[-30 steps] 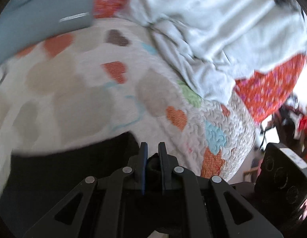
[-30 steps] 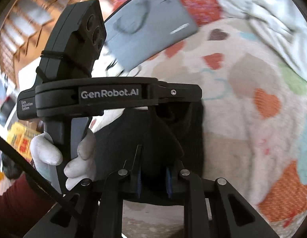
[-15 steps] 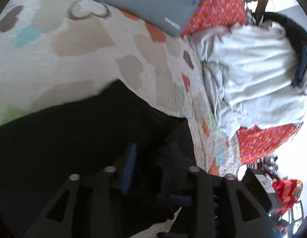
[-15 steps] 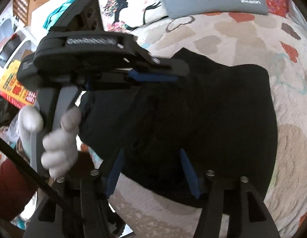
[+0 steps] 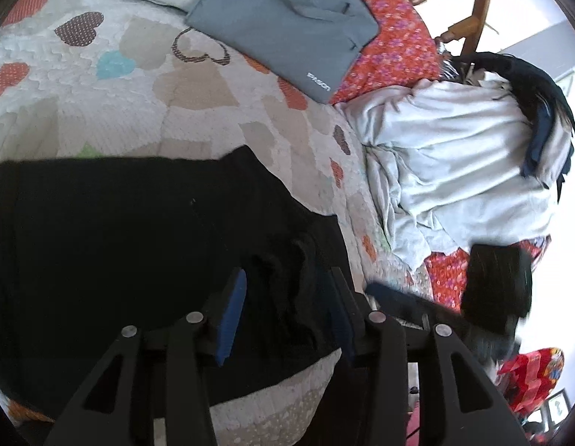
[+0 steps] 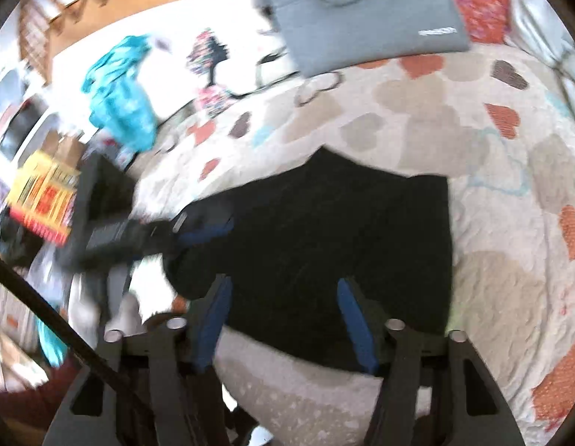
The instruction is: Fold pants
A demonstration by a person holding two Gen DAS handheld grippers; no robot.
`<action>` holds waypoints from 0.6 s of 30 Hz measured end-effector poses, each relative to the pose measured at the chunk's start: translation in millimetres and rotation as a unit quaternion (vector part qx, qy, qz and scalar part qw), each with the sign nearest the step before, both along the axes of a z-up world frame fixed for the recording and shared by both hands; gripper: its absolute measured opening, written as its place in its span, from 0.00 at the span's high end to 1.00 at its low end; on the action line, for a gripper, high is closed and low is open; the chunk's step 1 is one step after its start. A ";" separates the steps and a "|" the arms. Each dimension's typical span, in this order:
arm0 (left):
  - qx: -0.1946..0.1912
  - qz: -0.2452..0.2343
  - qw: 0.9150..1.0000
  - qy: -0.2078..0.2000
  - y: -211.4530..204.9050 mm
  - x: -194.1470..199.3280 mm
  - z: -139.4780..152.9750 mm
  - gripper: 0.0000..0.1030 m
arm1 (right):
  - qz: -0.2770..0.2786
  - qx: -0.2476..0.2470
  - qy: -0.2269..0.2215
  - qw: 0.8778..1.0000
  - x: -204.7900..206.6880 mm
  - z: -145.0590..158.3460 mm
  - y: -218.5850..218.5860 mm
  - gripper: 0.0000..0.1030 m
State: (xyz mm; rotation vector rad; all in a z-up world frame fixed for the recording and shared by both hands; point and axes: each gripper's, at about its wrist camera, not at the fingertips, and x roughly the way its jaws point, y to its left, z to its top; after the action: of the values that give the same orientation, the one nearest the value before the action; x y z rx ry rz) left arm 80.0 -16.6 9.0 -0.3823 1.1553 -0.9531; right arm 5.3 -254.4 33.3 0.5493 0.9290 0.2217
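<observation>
The black pants (image 5: pixel 131 230) lie folded flat on the heart-patterned quilt (image 5: pixel 168 111); they also show in the right wrist view (image 6: pixel 343 230). My left gripper (image 5: pixel 287 293) is open and empty, just above the pants' near right corner, where the cloth is bunched. My right gripper (image 6: pixel 283 301) is open and empty over the pants' near edge. The left gripper shows blurred at the left of the right wrist view (image 6: pixel 146 234). The right gripper shows blurred at the right of the left wrist view (image 5: pixel 491 286).
A folded grey garment (image 5: pixel 283 26) lies at the far side of the quilt (image 6: pixel 454 119). A crumpled pale blue-white garment (image 5: pixel 454 171) and dark clothes (image 5: pixel 540 96) lie to the right. A wooden chair (image 5: pixel 462 15) stands behind. The bed's near edge (image 5: pixel 280 409) is close below the grippers.
Both grippers have opened and let go of the black pants, which now lie flat on the quilt. Both grippers have pulled back toward the bed's near edge.
</observation>
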 end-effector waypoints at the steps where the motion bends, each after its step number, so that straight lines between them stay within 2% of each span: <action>1: -0.003 0.001 1.000 -0.003 1.7 -3.1 -1.3 0.56 | -0.004 0.015 0.005 1.000 10.2 -2.2 -1.9 0.50; 3: -0.013 0.003 1.000 -0.008 8.6 -8.1 -5.4 0.51 | -0.011 0.049 0.016 0.999 29.5 -8.9 -2.7 0.52; 7: -0.024 0.032 0.999 -0.013 30.1 -6.3 -15.4 0.51 | -0.031 0.128 0.054 0.990 63.1 -39.9 8.5 0.52; 10: -0.028 0.048 0.998 -0.009 45.3 -4.5 -25.9 0.50 | -0.017 0.234 0.097 0.967 82.7 -82.8 22.3 0.54; 11: -0.027 0.051 0.998 -0.008 49.9 -5.0 -30.7 0.49 | -0.025 0.255 0.103 0.961 84.8 -90.7 23.6 0.56; 13: -0.016 0.054 0.998 -0.008 52.9 -5.4 -38.2 0.47 | -0.021 0.257 0.083 0.963 83.2 -78.8 23.7 0.53; 15: -0.023 0.056 0.998 0.013 56.6 -2.5 -45.9 0.46 | -0.012 0.253 0.048 0.966 72.4 -57.9 20.4 0.53; 18: -0.042 0.058 0.997 0.008 59.4 0.2 -43.8 0.42 | -0.006 0.205 0.022 0.978 46.9 -26.8 14.3 0.52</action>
State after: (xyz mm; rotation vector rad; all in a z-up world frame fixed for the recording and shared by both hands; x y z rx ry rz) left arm 80.3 42.8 -34.8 -0.5202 1.0973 -0.8994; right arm 52.2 -240.1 6.5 0.9434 0.9272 0.3956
